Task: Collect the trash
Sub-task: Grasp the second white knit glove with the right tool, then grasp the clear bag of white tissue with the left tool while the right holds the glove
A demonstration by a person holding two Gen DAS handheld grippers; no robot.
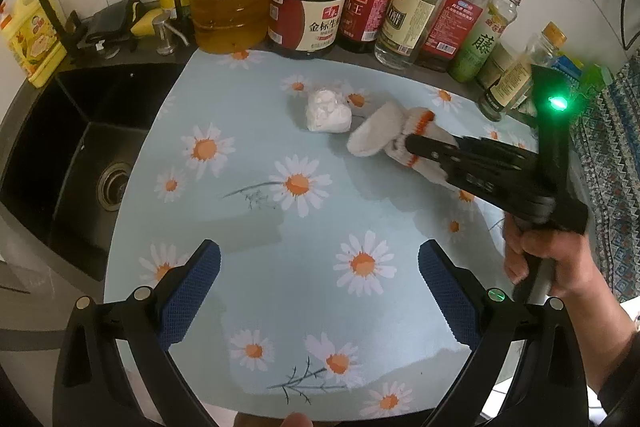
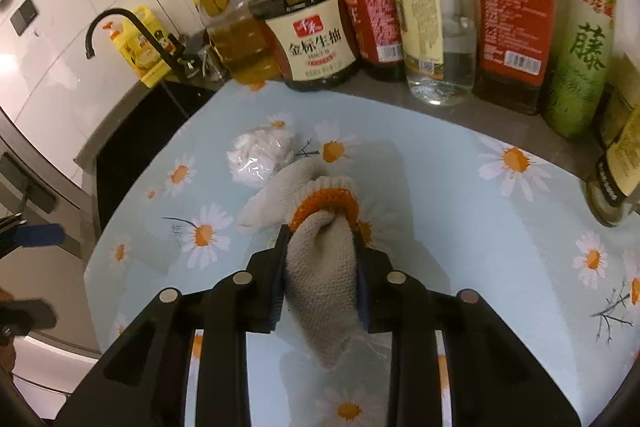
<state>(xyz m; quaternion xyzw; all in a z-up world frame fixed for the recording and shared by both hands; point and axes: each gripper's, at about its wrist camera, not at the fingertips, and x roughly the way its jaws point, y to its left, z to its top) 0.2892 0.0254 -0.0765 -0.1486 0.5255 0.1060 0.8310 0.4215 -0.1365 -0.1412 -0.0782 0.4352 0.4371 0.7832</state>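
Left wrist view shows the bench (image 1: 280, 227), covered by a daisy-print cloth, with bottles ranged along its far edge. The right hand-held gripper (image 1: 412, 143) is clamped on a knitted glove (image 1: 372, 135), which lies on the cloth with its long axis running from the clamp out toward the left. A crumpled white wad (image 1: 328, 113) rests just beyond the glove, near it, so the right side is nearer. The left hand-held gripper (image 1: 320, 291) stands wide apart, holding nothing, well short of both.
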